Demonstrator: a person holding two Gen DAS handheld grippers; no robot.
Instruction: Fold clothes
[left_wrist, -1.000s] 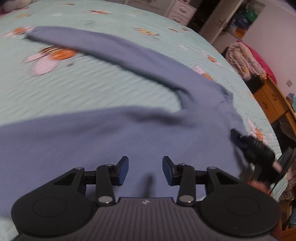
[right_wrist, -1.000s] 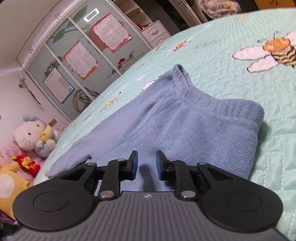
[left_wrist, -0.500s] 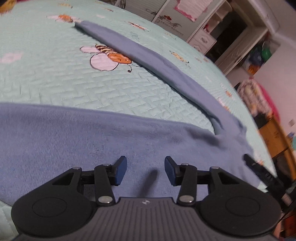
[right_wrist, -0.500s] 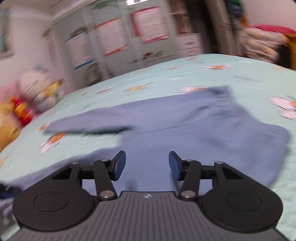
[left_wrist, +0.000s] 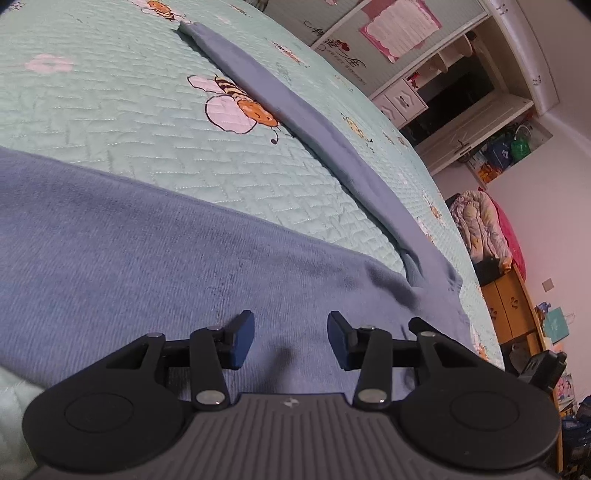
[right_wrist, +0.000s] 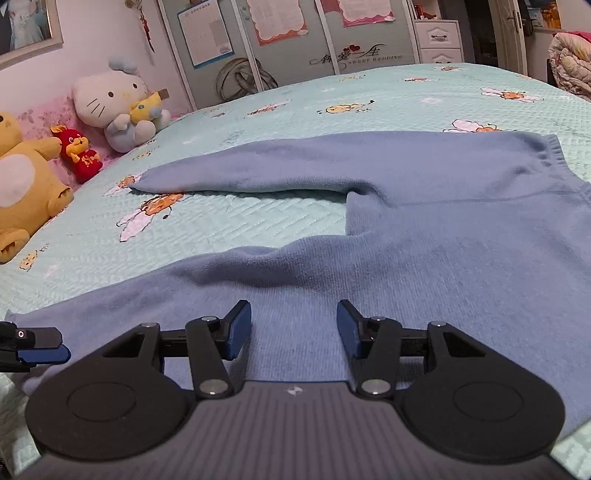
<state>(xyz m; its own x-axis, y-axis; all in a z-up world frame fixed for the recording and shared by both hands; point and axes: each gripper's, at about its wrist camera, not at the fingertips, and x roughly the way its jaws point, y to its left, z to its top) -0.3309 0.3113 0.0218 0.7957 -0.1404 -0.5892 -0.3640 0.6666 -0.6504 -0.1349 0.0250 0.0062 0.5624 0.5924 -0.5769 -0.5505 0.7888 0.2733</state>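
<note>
On top of the big mint-green quilted bedspread with bees and flowers (right_wrist: 280, 214) lies a soft blue knitted pair of pants (right_wrist: 424, 251), spread out flat. One leg (right_wrist: 277, 166) points away toward the toys, and the other leg (right_wrist: 155, 295) runs along the near edge of the bed. A wide strip of green bedspread shows between the two legs. The ribbed waistband (right_wrist: 552, 151) is on the far right side.

The right gripper (right_wrist: 294, 326) hangs low over the near leg. Its two blue-padded fingers (right_wrist: 238, 330) are spread wide apart and nothing is between them. The left gripper (left_wrist: 291, 339) is also low over the blue cloth, with its jaws wide apart and nothing in them. From the left wrist view, the far leg (left_wrist: 295, 107) stretches away in a long thin strip and covers part of a bee picture (left_wrist: 240, 110). A bit of the left gripper's blue tip peeks in at the left edge of the right wrist view.

By the pink wall sit a white plush cat with a blue bow (right_wrist: 114, 107), a small red plush toy (right_wrist: 79, 151) and a big yellow plush bear (right_wrist: 26, 184). Grey wardrobe doors with pink papers (right_wrist: 288, 22) stand behind the bed.
</note>
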